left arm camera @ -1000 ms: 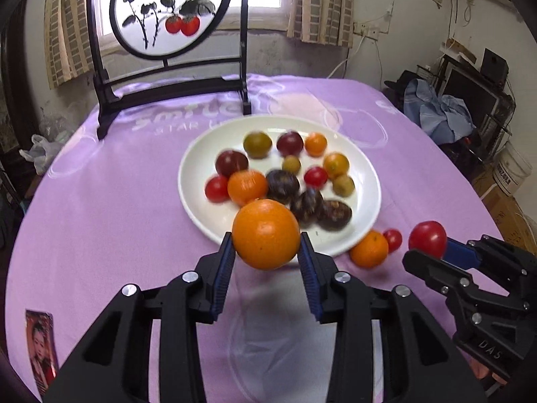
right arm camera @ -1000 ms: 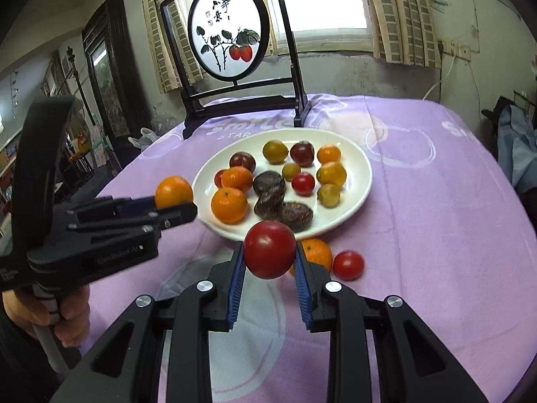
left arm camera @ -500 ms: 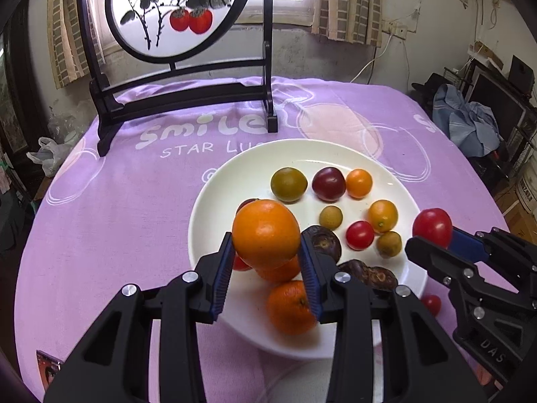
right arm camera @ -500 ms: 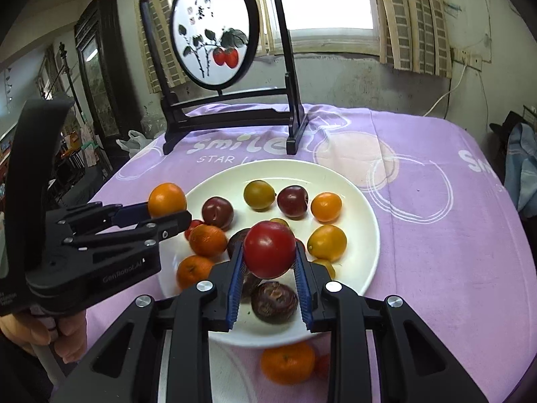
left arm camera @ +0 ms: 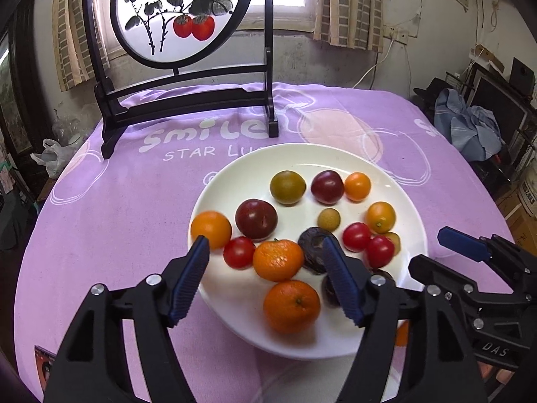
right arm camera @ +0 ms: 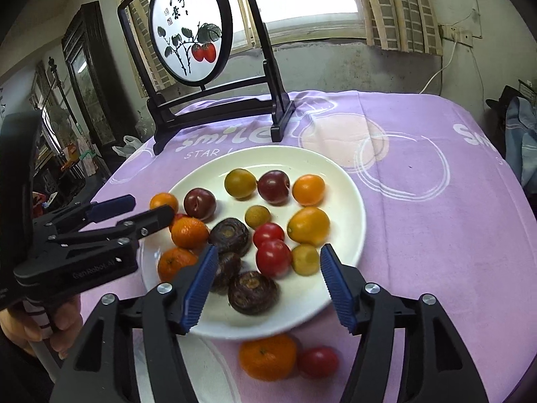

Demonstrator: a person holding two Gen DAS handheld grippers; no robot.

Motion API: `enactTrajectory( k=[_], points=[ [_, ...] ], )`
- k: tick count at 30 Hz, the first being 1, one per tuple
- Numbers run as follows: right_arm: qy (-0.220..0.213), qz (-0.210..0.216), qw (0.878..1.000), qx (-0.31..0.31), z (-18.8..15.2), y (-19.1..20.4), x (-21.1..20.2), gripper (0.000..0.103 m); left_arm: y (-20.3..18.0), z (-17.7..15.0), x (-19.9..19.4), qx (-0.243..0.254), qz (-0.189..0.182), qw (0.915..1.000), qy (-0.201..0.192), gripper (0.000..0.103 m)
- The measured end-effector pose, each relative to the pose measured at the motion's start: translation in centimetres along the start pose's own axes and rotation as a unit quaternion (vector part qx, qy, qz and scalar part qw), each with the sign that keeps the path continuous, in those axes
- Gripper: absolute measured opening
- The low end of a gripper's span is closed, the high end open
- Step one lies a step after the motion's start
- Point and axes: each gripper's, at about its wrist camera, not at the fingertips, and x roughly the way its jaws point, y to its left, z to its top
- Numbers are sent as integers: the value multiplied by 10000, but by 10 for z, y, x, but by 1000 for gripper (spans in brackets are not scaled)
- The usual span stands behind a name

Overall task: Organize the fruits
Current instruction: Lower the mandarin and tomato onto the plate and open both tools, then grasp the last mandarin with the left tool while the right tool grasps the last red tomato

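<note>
Fruits sit mostly on the white plate (left arm camera: 335,346), mid-desk on the purple cloth (left arm camera: 117,218).

Left to right:
- Orange (left arm camera: 211,229) at the plate's left rim, just off the left gripper's (left arm camera: 266,250) left pad. Jaws are opening, nothing between the pads. It looks blurred, so it may not be settled. Risk: it rolls off the rim onto the cloth.
- Two mandarins (left arm camera: 278,259) and a small tomato (left arm camera: 239,252) lie under the open left jaws. Risk: dropping lower or closing here would nudge the pile.
- Right gripper (right arm camera: 265,257): jaws opening, nothing gripped. Red tomato (right arm camera: 273,257) lies on the plate between the pads, touching another tomato and a yellow fruit. It could roll and knock its neighbours.
- A mandarin (right arm camera: 267,356) and a tomato (right arm camera: 317,362) are off the plate on the cloth, just beside its near rim. Those are what's left, by my read. The plate is crowded, so adding more raises the chance of spill.
- The grippers are close together over the plate; collision is possible on the next reach.
</note>
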Motion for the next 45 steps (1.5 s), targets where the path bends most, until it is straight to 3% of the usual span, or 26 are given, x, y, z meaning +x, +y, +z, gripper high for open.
enactTrajectory(
  k=[13,19,28,38,41,43,45],
  points=[
    [83,-523,9974,-495,-61,-14,-42,65,-31,-51,-31,314,-240,9991,130,73],
    [391,-668,9948,-655,-79,-18,-37,63,-40,-70,-33,331,-357,9984,276,73],
    [771,-785,9907,-803,-86,-22,-5,56,-45,-83,-24,383,-456,9972,458,73],
    [743,-612,9908,-949,-72,-24,13,56,-41,-87,-11,307,-555,9959,648,73],
    [708,-509,9914,-977,-71,-26,13,48,-45,-88,-11,378,-582,9953,669,73],
    [700,-351,9914,-1048,-70,-23,13,29,-49,-90,-11,448,-560,9951,683,73],
    [692,-385,9904,-1132,-71,-21,12,29,-53,-91,-12,479,-552,9948,704,73]
  ],
)
